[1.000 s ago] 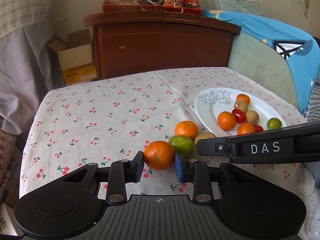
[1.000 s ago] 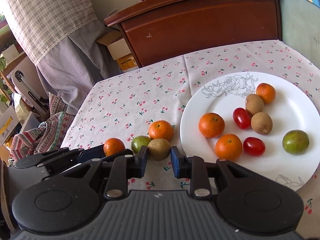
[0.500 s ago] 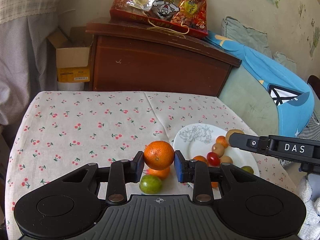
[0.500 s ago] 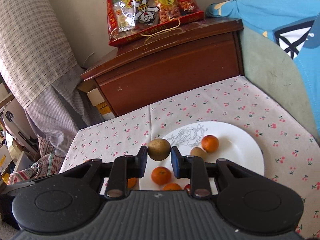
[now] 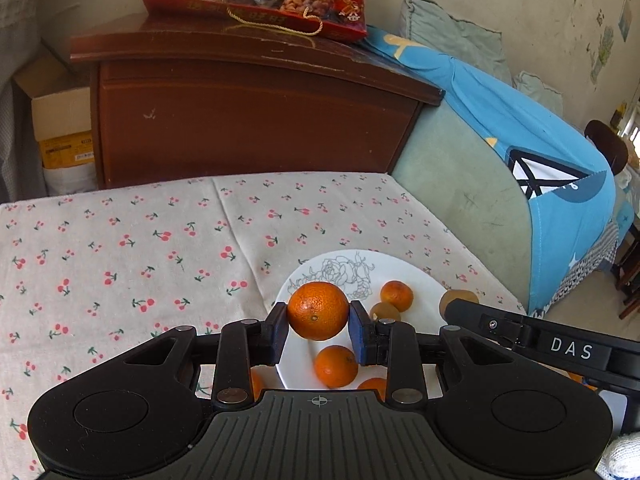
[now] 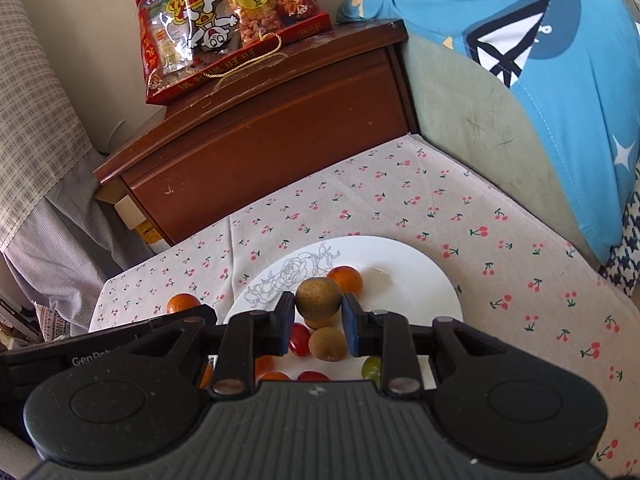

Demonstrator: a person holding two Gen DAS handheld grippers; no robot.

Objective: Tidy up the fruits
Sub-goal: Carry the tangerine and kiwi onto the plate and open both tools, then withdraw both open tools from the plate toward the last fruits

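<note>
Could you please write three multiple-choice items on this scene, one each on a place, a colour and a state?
1. Where is the snack bag?
A. on the wooden cabinet
B. on the plate
C. under the tablecloth

2. What colour is the fruit in the left gripper?
A. green
B. orange
C. red

3. What state is the right gripper in?
A. wide open
B. shut on nothing
C. shut on a brown fruit

1 A: it sits on the cabinet top.
2 B: an orange citrus is clamped.
3 C: both pads press it above the white plate.
</note>
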